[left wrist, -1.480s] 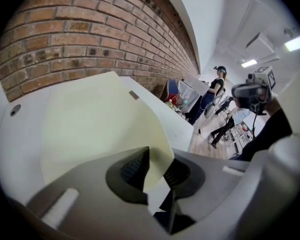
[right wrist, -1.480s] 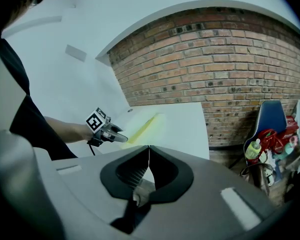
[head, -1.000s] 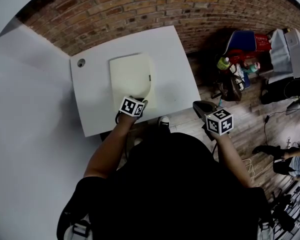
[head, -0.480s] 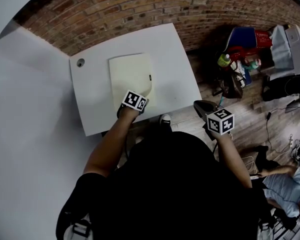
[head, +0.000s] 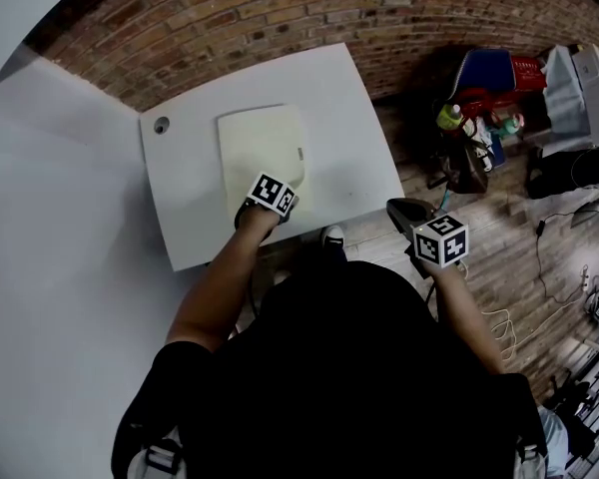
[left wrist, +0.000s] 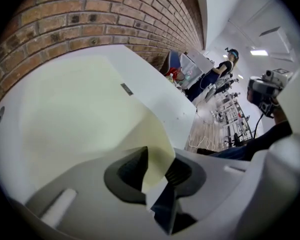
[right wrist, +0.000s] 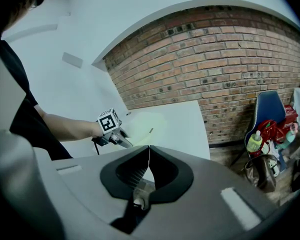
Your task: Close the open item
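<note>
A pale yellow folder (head: 258, 146) lies flat on the white table (head: 192, 208), its near right corner lifted and curled. My left gripper (head: 285, 182) is shut on that corner; in the left gripper view the yellow cover (left wrist: 80, 114) runs down between the two dark pads (left wrist: 132, 170) of the left gripper (left wrist: 157, 173). My right gripper (head: 404, 211) hangs off the table's near right corner, shut with nothing in it. The right gripper view shows its own jaws (right wrist: 149, 149) meeting in a thin line, with the left gripper (right wrist: 121, 140) and the folder (right wrist: 146, 121) beyond.
A brick wall (head: 280, 8) runs behind the table. A round cable hole (head: 162, 125) sits at the table's far left. Bags and a green bottle (head: 447, 120) crowd the wooden floor to the right. A white partition (head: 50, 218) stands to the left.
My left gripper has moved a little farther over the table with the folder's corner in it. The right gripper has barely moved.
</note>
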A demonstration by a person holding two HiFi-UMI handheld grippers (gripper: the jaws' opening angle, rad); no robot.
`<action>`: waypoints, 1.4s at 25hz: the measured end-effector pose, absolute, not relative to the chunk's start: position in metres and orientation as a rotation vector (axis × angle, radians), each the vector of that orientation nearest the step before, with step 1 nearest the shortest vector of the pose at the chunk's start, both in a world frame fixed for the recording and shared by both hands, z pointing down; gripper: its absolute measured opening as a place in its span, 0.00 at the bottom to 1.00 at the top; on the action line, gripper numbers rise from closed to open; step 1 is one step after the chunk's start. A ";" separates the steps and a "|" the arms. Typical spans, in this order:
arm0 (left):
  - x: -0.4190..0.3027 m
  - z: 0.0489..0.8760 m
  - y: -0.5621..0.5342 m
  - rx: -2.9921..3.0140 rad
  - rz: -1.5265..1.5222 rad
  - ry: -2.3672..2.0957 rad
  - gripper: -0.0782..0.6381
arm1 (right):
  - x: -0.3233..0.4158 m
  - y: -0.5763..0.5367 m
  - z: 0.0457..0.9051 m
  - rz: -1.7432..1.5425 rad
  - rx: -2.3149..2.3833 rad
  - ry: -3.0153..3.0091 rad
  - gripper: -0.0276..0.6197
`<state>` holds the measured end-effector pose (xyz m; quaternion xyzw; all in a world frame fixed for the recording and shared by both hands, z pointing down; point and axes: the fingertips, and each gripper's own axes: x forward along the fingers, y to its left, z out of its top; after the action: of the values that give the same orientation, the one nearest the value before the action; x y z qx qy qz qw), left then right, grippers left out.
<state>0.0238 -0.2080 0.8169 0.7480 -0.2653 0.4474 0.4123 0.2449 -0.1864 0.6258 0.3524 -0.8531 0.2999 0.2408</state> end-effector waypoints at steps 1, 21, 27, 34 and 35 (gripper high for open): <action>0.024 0.817 -0.208 1.882 1.134 -0.664 0.21 | 0.245 -0.186 0.626 0.821 0.963 -2.334 0.05; 0.024 0.818 -0.208 1.871 1.171 -0.646 0.22 | 0.243 -0.184 0.632 0.838 0.946 -2.336 0.05; 0.029 0.815 -0.203 1.893 1.146 -0.642 0.27 | 0.242 -0.183 0.631 0.840 0.945 -2.341 0.05; 0.039 0.812 -0.196 1.927 1.124 -0.601 0.41 | 0.245 -0.181 0.631 0.847 0.953 -2.343 0.05; 0.040 0.812 -0.196 1.931 1.126 -0.600 0.42 | 0.246 -0.180 0.631 0.848 0.954 -2.343 0.05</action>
<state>0.0399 -0.1956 0.8123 0.7640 -0.2374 0.4455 0.4018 0.2459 -0.1803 0.6309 0.3477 -0.8536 0.3090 0.2346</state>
